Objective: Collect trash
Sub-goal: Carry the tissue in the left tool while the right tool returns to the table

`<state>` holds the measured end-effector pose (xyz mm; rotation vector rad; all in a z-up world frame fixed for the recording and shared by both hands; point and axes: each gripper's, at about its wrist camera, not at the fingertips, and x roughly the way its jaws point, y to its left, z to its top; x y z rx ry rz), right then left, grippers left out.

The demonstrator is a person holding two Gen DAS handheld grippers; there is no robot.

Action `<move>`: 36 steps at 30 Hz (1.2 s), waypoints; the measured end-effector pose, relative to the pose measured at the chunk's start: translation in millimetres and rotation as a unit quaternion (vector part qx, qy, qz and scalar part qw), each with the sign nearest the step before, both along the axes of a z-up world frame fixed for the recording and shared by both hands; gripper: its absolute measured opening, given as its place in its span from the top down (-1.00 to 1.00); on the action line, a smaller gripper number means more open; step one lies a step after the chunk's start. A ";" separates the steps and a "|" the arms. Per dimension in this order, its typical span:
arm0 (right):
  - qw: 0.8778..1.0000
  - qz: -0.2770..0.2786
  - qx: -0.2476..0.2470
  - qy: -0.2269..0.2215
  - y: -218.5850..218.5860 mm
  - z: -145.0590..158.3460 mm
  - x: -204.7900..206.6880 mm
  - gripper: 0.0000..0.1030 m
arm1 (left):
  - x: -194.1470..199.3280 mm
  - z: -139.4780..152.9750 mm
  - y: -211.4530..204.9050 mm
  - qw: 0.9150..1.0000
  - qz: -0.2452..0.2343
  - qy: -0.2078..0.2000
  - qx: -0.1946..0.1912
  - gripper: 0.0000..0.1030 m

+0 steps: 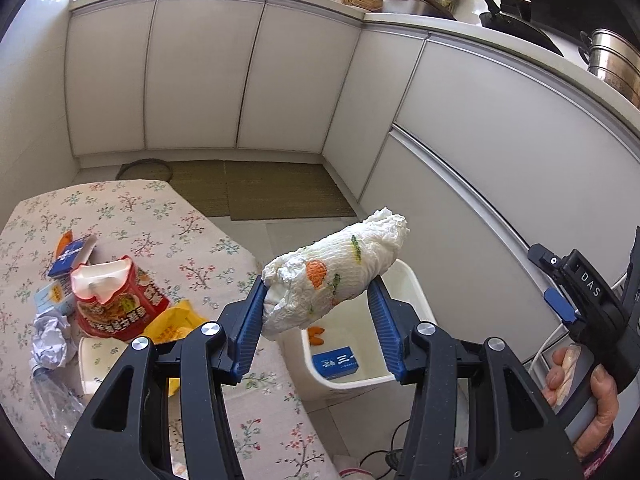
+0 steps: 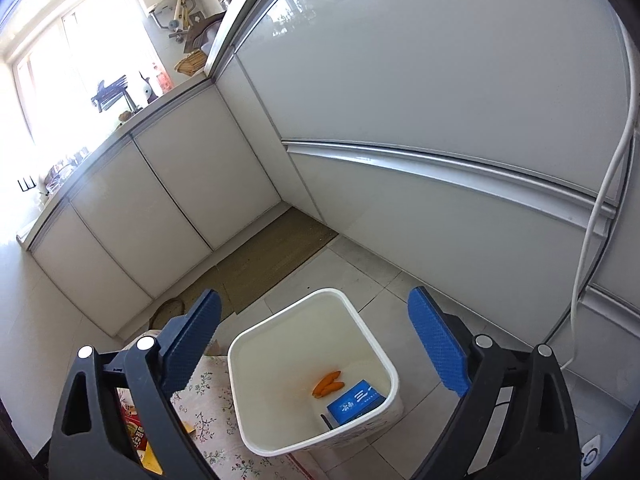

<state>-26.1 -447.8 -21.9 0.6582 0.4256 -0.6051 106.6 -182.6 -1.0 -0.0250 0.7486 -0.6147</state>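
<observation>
My left gripper [image 1: 316, 314] is shut on a crumpled white paper towel [image 1: 336, 276] with orange and green print, held in the air above the white trash bin [image 1: 416, 292] beside the table. The bin [image 2: 248, 344] holds a blue box [image 2: 356, 400] and orange peel pieces [image 2: 328, 385]. My right gripper [image 2: 316, 348] is open and empty, hovering over the bin; its body [image 1: 588, 300] shows at the right of the left wrist view. On the floral-cloth table [image 1: 132, 216] lie a red noodle cup [image 1: 116, 300], a blue carton [image 1: 70, 258], crumpled paper [image 1: 50, 342] and a yellow wrapper [image 1: 174, 326].
White kitchen cabinets [image 1: 200, 76] run along the back and right. Brown floor mats [image 1: 276, 190] lie on the tiled floor. A clear plastic bottle [image 1: 52, 396] and a white container [image 1: 98, 364] sit near the table's front. A white cable [image 2: 600, 200] hangs at the right.
</observation>
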 end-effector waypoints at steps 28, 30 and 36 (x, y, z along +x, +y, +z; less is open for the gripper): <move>0.915 0.361 -0.080 0.158 227.1 -42.1 127.5 -0.78 | 50.2 -41.5 285.5 0.942 0.309 0.128 0.036 0.04; 0.900 0.395 -0.082 0.165 247.7 -48.8 134.9 -0.78 | 48.0 -38.0 294.4 0.940 0.318 0.121 0.034 0.04; 0.840 0.501 -0.001 0.209 298.0 -81.2 157.0 -0.78 | 40.7 -24.6 314.6 0.938 0.329 0.107 0.010 0.04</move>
